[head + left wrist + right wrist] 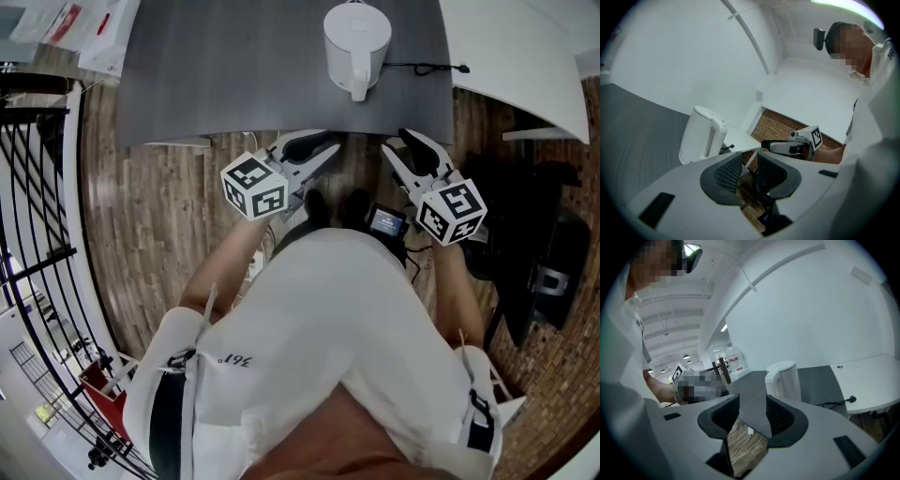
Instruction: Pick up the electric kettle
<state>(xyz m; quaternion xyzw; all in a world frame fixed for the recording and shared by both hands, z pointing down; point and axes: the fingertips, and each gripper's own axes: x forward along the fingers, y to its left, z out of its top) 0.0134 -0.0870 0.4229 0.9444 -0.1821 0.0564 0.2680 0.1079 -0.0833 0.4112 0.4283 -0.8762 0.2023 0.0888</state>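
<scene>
The white electric kettle (356, 47) stands upright on the grey table (234, 84), its handle facing the near edge. Both grippers hover in front of that edge, short of the kettle. My left gripper (323, 155) is open, with nothing between its jaws; in the left gripper view the kettle (701, 136) stands ahead and to the left of the gripper (749, 171). My right gripper (401, 148) is wide open and empty too. In the right gripper view the kettle (783, 380) stands just beyond the gripper (752, 413), slightly right.
A black power cord (427, 67) lies on the table to the kettle's right. A white table (516, 56) adjoins at the right, with a black chair (534, 253) below it. A black railing (37, 187) runs along the left. The floor is wooden.
</scene>
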